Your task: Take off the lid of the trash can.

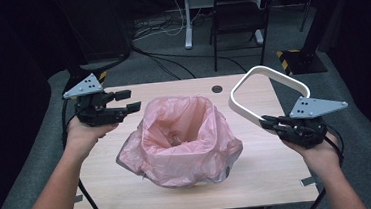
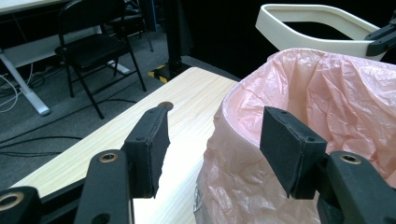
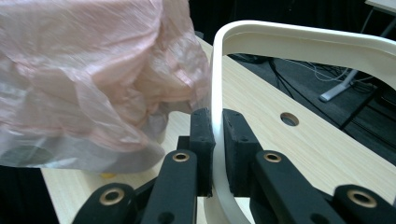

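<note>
Centre of the high view: bin point(image 1: 128, 161) lined with a pink bag point(image 1: 181, 140), standing on a pale wooden table point(image 1: 259, 174); bag mouth wide, folded out over the bin's top, crumpled plastic spilling down all sides.

Right of the bag, mid-frame: white ring point(image 1: 267, 90), a rounded-corner hoop, raised off the table and tilted, its near edge clamped in the right gripper point(image 1: 271, 123). Hand underneath at the lower right. Seen along the right gripper's own view: both black pads pressed flat against the ring's thin wall point(image 3: 215, 102), ring arching up and away to the upper right, bag point(image 3: 88, 70) bulging across the upper left, table point(image 3: 299, 144) with a round hole below.

Left of the bag, upper left of the high view: left gripper point(image 1: 132, 101), pointing right toward the bag, jaws spread with nothing between them. In its own view: pads apart at the bottom, bag point(image 2: 327, 102) rising at right, just beyond the right pad, ring point(image 2: 317, 32) high at the upper right, table point(image 2: 187, 102) running off to the upper left.

Behind the table, top of the high view: dark folding chair point(image 1: 239, 15) on grey floor.
</note>
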The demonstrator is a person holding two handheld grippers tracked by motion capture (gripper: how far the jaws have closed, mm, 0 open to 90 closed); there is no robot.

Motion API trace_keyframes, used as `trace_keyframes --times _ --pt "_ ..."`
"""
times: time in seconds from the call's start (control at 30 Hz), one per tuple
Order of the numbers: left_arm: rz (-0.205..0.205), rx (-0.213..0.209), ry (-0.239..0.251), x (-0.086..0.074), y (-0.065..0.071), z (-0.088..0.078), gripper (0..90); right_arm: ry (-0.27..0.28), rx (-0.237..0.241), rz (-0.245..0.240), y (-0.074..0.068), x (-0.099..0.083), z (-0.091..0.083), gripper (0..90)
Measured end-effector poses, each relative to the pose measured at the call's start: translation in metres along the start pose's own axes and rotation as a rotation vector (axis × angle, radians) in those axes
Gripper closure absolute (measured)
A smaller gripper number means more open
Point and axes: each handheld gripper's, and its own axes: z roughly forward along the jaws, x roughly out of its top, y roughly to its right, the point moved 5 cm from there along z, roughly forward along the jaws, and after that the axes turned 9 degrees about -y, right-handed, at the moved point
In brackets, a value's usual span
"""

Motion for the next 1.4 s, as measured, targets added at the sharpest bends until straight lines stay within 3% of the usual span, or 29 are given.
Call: trace_keyframes --times 0.5,1.17,1.4 --pt "-0.007 0.002 0.000 -0.004 -0.002 0.001 41.6 -0.055 -0.056 0.037 0.007 -0.034 0.028 82.8" --pt "-0.022 0.007 0.015 -0.010 -0.005 -0.003 41.2 -0.070 -0.057 0.113 0.005 -0.081 0.066 82.7" --pt "-0.022 0.005 0.010 -0.011 -0.005 -0.001 41.2 -0.098 -0.076 0.097 0.004 -0.095 0.077 82.6"
